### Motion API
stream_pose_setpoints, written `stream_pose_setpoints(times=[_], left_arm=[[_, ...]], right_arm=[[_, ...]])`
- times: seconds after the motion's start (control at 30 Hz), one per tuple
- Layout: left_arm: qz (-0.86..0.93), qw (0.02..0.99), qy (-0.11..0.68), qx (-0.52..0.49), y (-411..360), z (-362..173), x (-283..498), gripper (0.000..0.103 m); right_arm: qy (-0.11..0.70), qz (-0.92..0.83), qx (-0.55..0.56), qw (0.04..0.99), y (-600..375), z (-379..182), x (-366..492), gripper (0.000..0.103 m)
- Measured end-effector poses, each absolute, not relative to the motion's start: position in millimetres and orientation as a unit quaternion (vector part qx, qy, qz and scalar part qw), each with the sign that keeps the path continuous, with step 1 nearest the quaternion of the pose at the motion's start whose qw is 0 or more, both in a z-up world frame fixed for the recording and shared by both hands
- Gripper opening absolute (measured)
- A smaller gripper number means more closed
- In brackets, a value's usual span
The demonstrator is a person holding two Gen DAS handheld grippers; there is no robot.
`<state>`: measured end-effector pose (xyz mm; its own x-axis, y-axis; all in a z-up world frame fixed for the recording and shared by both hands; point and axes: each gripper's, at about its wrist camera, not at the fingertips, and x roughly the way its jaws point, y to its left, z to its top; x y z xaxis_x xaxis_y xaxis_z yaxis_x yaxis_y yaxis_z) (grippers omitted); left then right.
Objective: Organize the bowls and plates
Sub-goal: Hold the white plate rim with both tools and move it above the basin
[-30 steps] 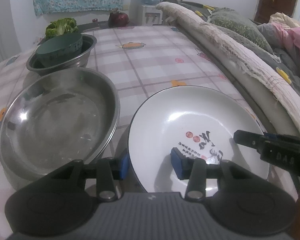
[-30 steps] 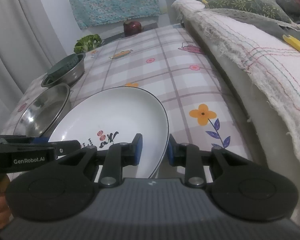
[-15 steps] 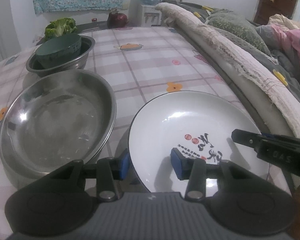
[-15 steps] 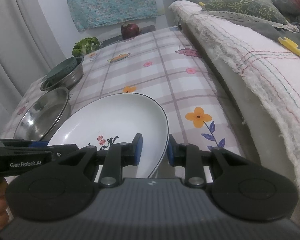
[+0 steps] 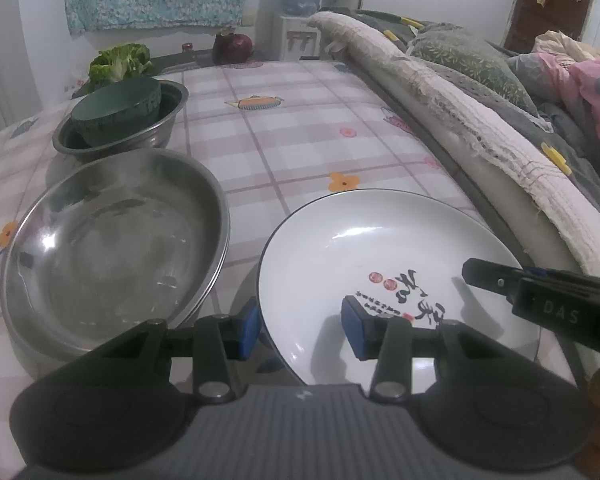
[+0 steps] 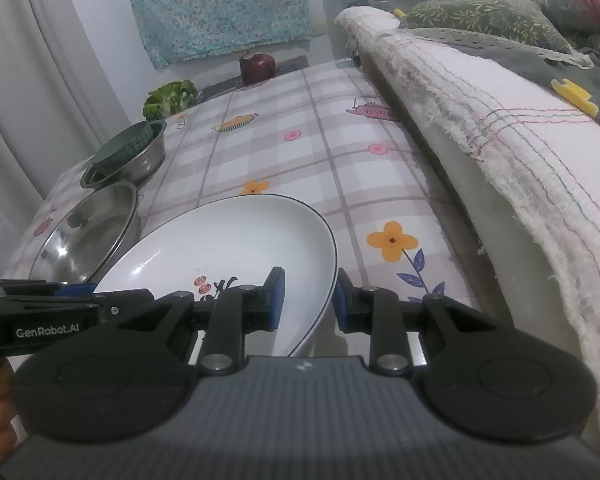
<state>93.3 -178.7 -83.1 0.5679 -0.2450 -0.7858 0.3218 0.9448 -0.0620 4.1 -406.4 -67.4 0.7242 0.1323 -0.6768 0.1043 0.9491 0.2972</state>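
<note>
- Almost nothing had changed over the last second: both claws stayed where they were on the white plate (image 5: 380, 248), and the view drifted only a touch.
- The left claw (image 5: 302, 326) straddled the plate's near left rim, one blue pad outside the rim and one on the inner face. It looked clenched on the plate, with its gap unchanged.
- The right claw (image 6: 308, 304) straddled the plate's right rim with a narrower gap, one pad against the outer edge. It too looked to be grasping the plate.
- The plate sat at the near right corner of the tabletop (image 5: 300, 140), tilted in the right wrist view, with a shadow under its raised edge. It seemed lifted, or only partly resting.
- For the task, this read as a pause mid-carry. The plate was gripped on two sides but not yet placed.
- The plate was glossy white ceramic, round and shallow, with a thin dark rim line and red and black printed marks.
- Just to its left stood a wide, shiny steel basin (image 5: 112, 240), round and empty.
- Behind that, at the left edge, a smaller steel bowl (image 5: 156, 136) held a dark green bowl (image 5: 116, 108) tipped on its side.
- The tabletop wore a smooth checked cloth with flower prints.
- A frayed, stitched blanket (image 5: 460, 112) ran along its right edge.
</note>
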Motion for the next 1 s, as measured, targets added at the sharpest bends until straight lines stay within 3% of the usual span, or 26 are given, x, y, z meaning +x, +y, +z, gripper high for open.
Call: stream_pose_setpoints(times=[1.0], left_arm=[[-0.155,0.886,0.432,0.064,-187,-98,95,0.044]], right_arm=[[0.367,0.006,0.170,0.914,-410,-84,4,0.025]])
